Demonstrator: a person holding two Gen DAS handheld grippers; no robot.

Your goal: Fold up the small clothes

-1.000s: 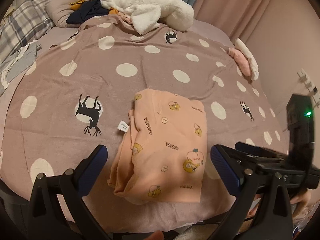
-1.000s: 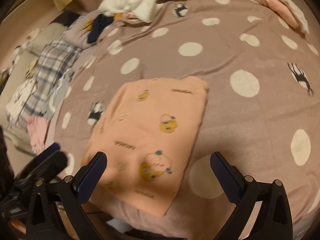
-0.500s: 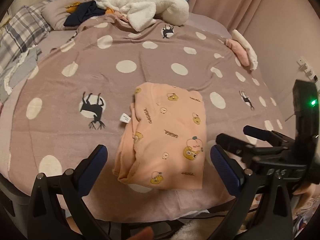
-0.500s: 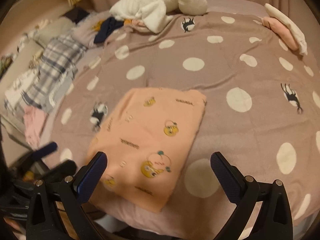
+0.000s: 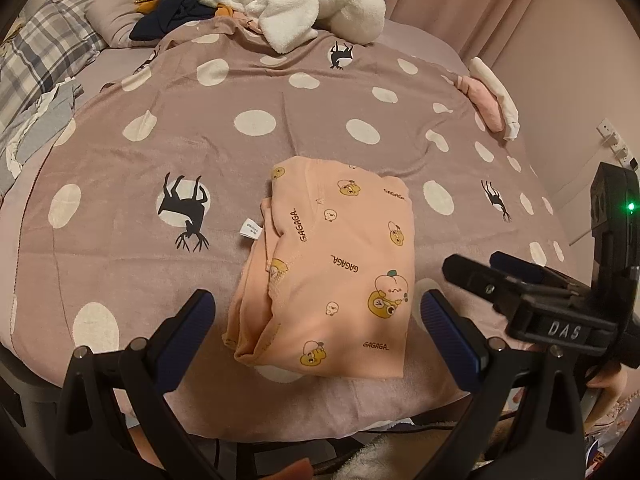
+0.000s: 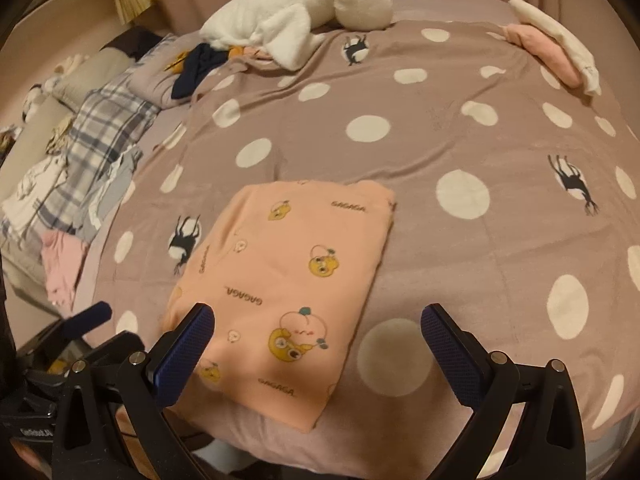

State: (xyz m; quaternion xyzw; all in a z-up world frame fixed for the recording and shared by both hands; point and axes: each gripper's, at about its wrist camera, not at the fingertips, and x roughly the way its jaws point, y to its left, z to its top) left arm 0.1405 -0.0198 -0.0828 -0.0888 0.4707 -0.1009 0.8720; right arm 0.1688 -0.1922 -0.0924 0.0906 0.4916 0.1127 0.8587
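Folded garment: a peach printed garment (image 5: pixel 336 264) is lying folded into a rectangle on the bed (image 5: pixel 256 160), close to the bed's near edge; a small white tag (image 5: pixel 251 229) is sticking out at its left side.
Left hand-held gripper (image 5: pixel 318 320): it is hovering above the near edge of the bed with its jaws spread wide, holding nothing, the garment showing between them.
Right hand-held gripper (image 6: pixel 318 334): it is hovering over the garment's near right corner, jaws likewise spread wide and gripping nothing.
Bed cover: a mauve blanket with white dots and black deer is covering the bed.
Far edge: a white fleece item (image 5: pixel 296 4) is lying there.
Right edge: a pink and white folded stack (image 5: pixel 494 98) is sitting there.
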